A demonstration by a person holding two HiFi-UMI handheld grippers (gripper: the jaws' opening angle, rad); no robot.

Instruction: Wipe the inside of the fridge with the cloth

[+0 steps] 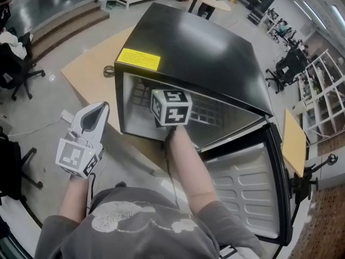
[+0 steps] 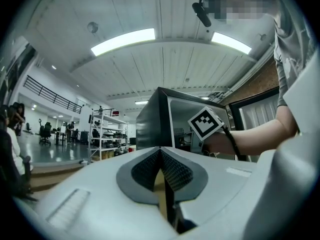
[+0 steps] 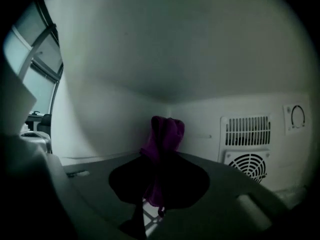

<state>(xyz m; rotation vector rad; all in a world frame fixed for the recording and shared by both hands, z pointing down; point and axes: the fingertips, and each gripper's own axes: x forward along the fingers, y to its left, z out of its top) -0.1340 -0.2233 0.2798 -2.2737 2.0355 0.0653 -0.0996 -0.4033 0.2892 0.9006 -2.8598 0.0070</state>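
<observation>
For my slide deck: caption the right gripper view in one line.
Right hand-held gripper shut on a purple cloth inside the fridge, facing the back wall's fan vent.

Black fridge (image 1: 199, 53) stands on a brown board (image 1: 86, 63) on the floor, door (image 1: 245, 190) swung open to the right, ribbed white liner facing up. Yellow label (image 1: 139, 59) sits on the fridge top near its front-left corner. Wire shelf (image 1: 207, 112) shows inside. R gripper (image 1: 171, 108) is at the opening w/ only its marker cube showing; jaws out of sight, forearm running down from it. L gripper (image 1: 101, 109) is held outside, left of the fridge, over the floor, tip pointing up toward the board. Dark cable (image 1: 109, 70) lies on the board just beside the fridge's left side. Office chair (image 1: 16, 63) stands at the far left.
</observation>
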